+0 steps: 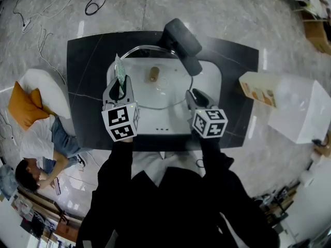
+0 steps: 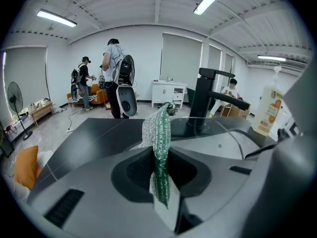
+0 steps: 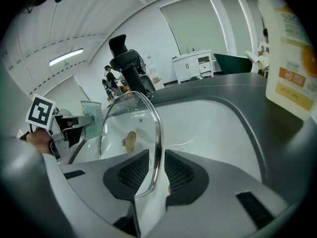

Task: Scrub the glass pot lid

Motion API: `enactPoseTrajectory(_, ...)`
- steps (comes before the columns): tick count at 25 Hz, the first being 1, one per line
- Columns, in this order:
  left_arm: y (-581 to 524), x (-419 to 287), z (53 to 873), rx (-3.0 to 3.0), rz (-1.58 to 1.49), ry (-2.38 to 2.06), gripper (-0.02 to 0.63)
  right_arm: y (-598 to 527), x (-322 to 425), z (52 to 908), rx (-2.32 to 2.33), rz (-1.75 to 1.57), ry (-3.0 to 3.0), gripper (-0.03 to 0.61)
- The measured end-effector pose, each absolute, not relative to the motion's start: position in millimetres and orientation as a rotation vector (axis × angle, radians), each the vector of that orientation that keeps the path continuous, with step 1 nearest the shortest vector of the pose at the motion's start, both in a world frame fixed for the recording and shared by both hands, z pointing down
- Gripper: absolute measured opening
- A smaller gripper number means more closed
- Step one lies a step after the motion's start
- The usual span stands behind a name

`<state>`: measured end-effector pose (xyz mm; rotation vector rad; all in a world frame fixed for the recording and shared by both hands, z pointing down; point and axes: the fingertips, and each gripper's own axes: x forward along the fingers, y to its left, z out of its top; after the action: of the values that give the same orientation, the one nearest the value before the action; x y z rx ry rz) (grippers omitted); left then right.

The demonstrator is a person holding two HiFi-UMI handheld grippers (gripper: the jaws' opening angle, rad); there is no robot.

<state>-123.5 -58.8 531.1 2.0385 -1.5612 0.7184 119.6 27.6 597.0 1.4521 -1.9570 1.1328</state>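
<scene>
- Head view: your left tongs (image 1: 119,89) sit left of centre, closed on a green scrub pad (image 1: 120,71) that sticks up past the tips.
- Your right tongs (image 1: 192,94) sit right of centre, tips at the right edge of the glass pot lid (image 1: 166,94).
- The lid is over the white sink (image 1: 213,84), mid-frame, with its tan knob (image 1: 153,74) towards the top.
- A black faucet (image 1: 182,43) reaches over the sink from upper centre, and a dark tabletop (image 1: 85,61) surrounds the sink.
- A soap bottle (image 1: 257,89) stands at the tabletop's right edge.
- A person (image 1: 41,154) lies on the floor at lower left.
- Left gripper view: the jaws are pinched tight on the scrub pad, which stands upright at centre. The faucet is right of centre, and the lid's clear rim curves across in front of it. Two people (image 2: 116,78) stand in the upper left background.
- Right gripper view: the jaws are clamped on the lid's metal rim at lower centre. The knob shows through the glass left of the rim. The left tongs with the pad are at mid-left, apart from the lid. The soap bottle is at the upper right.
</scene>
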Motion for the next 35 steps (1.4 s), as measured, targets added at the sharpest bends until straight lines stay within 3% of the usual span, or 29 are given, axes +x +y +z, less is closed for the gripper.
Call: enactPoseTrajectory(35, -93.3, -98.6, 572.5, 1.933, 0.741, -1.42, 0.06, 30.5, 119.6, 615.0, 1.401, 1.161, -1.919, 0.052)
